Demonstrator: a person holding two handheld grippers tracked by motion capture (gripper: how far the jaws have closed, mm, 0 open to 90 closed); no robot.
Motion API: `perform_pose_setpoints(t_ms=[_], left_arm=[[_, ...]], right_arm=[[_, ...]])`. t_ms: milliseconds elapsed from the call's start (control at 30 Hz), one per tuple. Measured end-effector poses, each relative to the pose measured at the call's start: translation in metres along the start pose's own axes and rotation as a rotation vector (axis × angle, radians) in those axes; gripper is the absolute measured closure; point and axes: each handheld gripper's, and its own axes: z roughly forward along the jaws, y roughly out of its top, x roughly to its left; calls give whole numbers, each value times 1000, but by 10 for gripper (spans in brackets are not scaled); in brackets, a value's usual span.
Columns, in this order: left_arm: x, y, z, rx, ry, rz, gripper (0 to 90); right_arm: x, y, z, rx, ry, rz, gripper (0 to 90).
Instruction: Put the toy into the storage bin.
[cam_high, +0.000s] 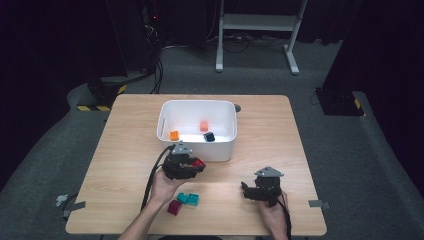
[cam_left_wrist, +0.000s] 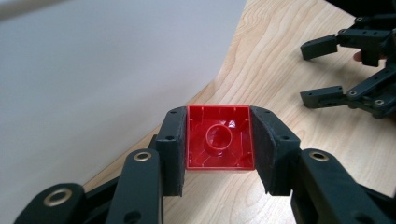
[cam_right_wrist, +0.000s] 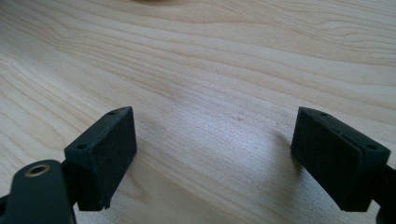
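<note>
The wooden table (cam_high: 125, 150) carries a white bin (cam_high: 220, 150) towards its far middle, and the work in hand looks like clearing loose toy blocks into it; three already lie on the bin's floor, an orange block (cam_high: 174, 135), a paler orange-red block (cam_high: 203, 126) and a dark blue block (cam_high: 209, 136), so by my judgement the job is roughly half done; the left gripper (cam_high: 192, 167) hangs just outside the bin's near wall, its jaws clamped on the two sides of a red block (cam_left_wrist: 219, 137) whose hollow underside faces the camera in the left gripper view, held clear of the tabletop and not yet over the rim; the right gripper (cam_high: 246, 189) rests low over bare wood well to the right, jaws spread wide with nothing between them; what is left, as far as I can tell, is to drop the red block in and then fetch the last ones near the front edge: two teal blocks (cam_high: 189, 199) touching each other and a magenta block (cam_high: 174, 207) just beside them
</note>
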Motion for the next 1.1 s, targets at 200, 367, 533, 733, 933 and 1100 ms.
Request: perform_pose_setpoints(t_ms=[200,367,533,733,933,1100], left_arm=[[2,5,-12,-23,-9,-4,584],[3,11,-22,-38,1,7,584],[6,17,-31,-54,-3,-3,584],[9,24,-40,-56,17,-3,584],[12,30,-47,-59,19,2,584],[15,37,-53,-75,9,-1,584]], right_arm=[[0,0,0,0,0,-1,139],[0,0,0,0,0,0,139],[0,0,0,0,0,0,139],[0,0,0,0,0,0,139],[0,0,0,0,0,1,139],[0,0,0,0,0,0,139]])
